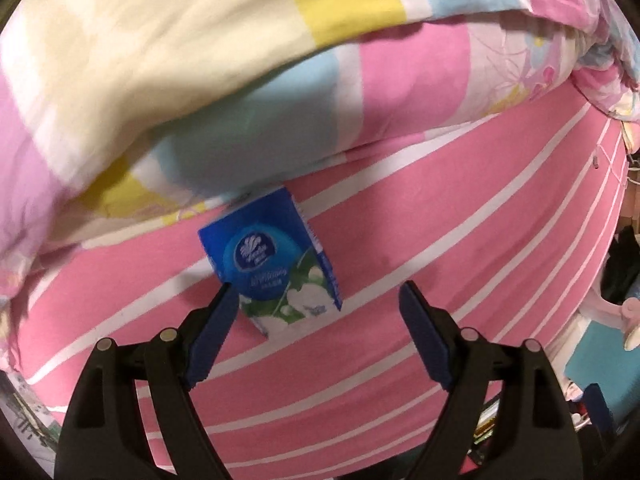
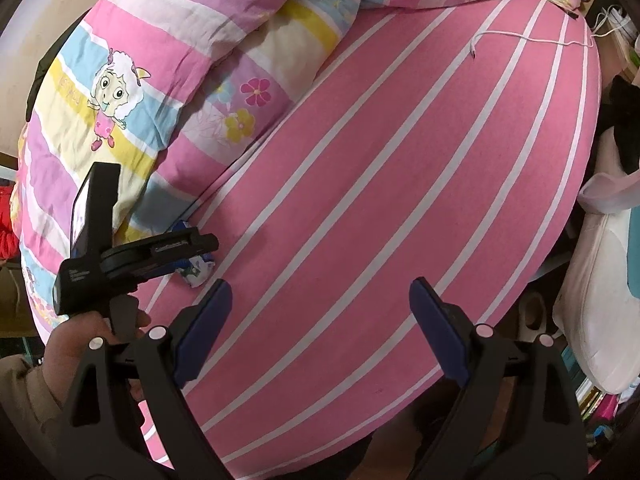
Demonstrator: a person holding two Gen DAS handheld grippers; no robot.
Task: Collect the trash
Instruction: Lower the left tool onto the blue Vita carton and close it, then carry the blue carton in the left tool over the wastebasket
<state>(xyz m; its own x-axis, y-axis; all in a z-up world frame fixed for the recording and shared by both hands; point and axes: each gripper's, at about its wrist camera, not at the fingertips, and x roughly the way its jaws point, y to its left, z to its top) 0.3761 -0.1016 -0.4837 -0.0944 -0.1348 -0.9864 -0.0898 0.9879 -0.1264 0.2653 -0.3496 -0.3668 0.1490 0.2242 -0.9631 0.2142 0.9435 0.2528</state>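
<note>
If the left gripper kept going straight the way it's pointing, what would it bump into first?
Probably the blue tissue pack on the pink striped bedsheet. It lies just ahead of the open left gripper, nearer one of the fingers, though depth is hard to judge.

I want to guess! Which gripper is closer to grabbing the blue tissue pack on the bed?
Left. The left gripper hangs open right over the tissue pack. The right gripper is open over bare striped sheet.
</note>
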